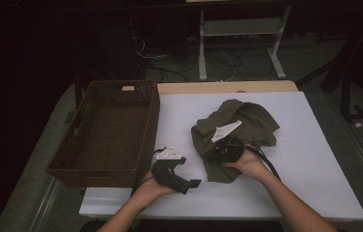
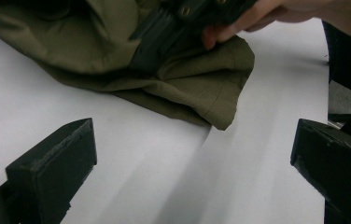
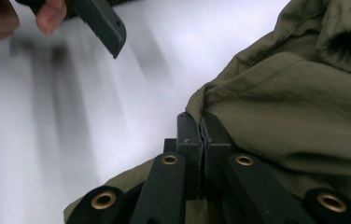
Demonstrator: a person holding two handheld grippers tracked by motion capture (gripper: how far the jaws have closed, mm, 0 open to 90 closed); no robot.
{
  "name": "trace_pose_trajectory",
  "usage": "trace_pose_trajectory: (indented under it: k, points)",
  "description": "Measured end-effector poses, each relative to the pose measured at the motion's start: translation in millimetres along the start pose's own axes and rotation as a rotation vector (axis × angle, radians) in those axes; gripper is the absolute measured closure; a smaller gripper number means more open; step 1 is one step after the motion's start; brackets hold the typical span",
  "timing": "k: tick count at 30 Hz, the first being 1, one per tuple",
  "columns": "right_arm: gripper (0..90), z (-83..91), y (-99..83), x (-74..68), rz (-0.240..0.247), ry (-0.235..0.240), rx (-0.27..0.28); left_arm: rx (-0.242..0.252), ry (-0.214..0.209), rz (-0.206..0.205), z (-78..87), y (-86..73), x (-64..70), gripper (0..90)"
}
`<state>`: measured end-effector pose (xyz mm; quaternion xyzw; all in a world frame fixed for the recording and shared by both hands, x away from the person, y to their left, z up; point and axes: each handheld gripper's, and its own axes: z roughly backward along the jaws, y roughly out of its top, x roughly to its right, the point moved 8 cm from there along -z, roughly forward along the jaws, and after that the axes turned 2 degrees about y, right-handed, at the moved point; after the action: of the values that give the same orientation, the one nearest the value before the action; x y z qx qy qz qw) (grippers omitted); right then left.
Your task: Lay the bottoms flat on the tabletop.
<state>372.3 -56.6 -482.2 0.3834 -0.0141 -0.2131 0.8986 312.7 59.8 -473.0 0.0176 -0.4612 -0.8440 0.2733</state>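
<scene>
From above, a crumpled olive shirt lies on the white surface, to the right of a brown wicker basket. The right claw rests on its near-left part; the left claw hangs apart from the cloth. The right gripper view adds the detail: its jaws are pressed together on a fold of the shirt. The left gripper view shows its own jaws wide apart over bare surface, the shirt's corner ahead.
</scene>
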Motion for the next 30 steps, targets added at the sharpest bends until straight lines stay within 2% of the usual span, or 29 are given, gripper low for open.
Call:
trace_pose_trajectory:
  k: [3,7,12,14,18,20,23,30]
  points:
    - [86.2,-1.6,-2.2,1.9,-0.011,0.003,-0.001,0.000,0.002,0.000,1.2,-0.1,-0.2,0.0]
    - [72.5,10.4,0.6,3.4,-0.026,0.012,0.032,0.003,0.003,-0.001,2.7,-0.2,-1.1,0.0]
    - [54.5,40.3,3.7,11.1,-0.047,-0.021,0.105,0.004,0.005,-0.001,3.2,-0.1,-1.1,0.0]
    - [51.1,57.9,2.8,18.7,-0.068,-0.057,0.148,0.003,0.005,-0.002,2.9,-0.2,-1.0,0.0]
    - [48.3,89.7,-4.2,36.8,-0.125,-0.113,0.215,0.003,0.004,-0.001,2.3,-0.1,-0.7,0.0]
    - [48.1,101.9,-9.4,45.7,-0.154,-0.139,0.231,0.002,0.004,-0.001,2.1,-0.1,-0.9,0.0]
    - [48.0,120.9,-22.2,63.0,-0.192,-0.204,0.241,0.002,0.004,-0.001,2.1,-0.1,-0.9,0.0]
    - [51.6,142.3,-48.6,91.2,-0.288,-0.263,0.257,0.002,0.004,-0.002,2.3,-0.2,-0.8,0.0]
